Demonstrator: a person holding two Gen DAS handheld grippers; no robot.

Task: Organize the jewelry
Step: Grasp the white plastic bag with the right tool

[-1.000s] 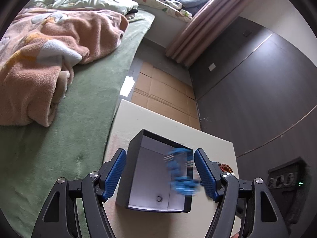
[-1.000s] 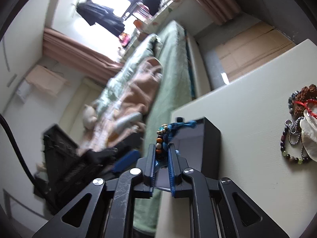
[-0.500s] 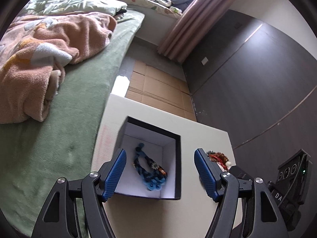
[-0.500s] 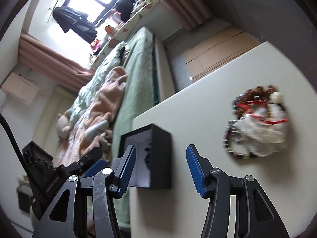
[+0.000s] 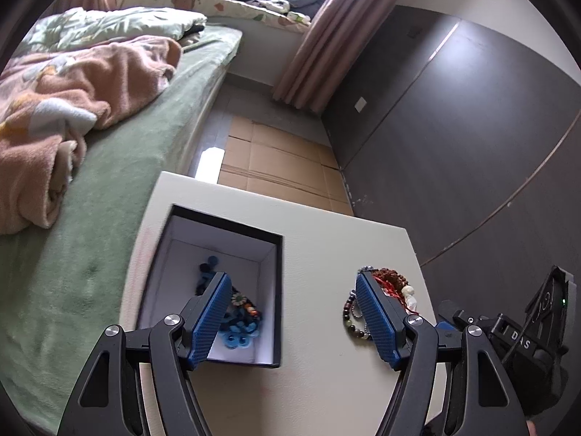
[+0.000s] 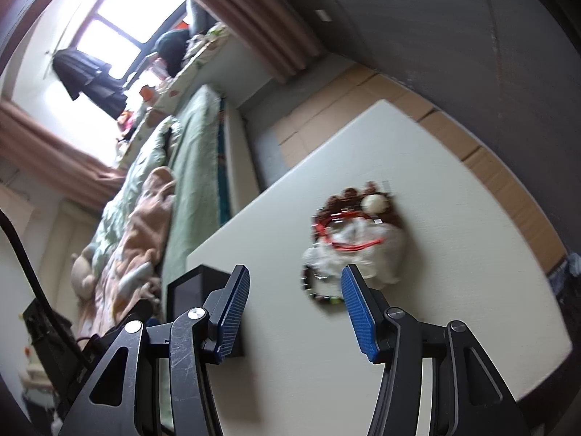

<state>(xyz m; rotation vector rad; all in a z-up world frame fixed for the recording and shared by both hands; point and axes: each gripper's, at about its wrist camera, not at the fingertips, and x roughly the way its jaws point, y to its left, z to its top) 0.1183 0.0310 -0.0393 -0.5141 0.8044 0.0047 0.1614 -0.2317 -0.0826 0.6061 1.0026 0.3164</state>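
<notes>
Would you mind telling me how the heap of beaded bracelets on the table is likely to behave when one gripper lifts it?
The heap of beaded bracelets looks like loose, tangled strands, so it will probably sag and drag neighbours along. The round beads may slip from the pads. The pale crumpled piece among them looks light and floppy.

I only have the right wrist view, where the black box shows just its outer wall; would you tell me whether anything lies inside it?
Observer: Yes, a blue beaded bracelet lies on the white floor of the black box.
Operator: Is a lid on it?
Observer: No, its top is open; its white inner walls show.
Operator: Does the left tool hold anything?
Observer: No, the left tool is open, with nothing between its fingers.
</notes>
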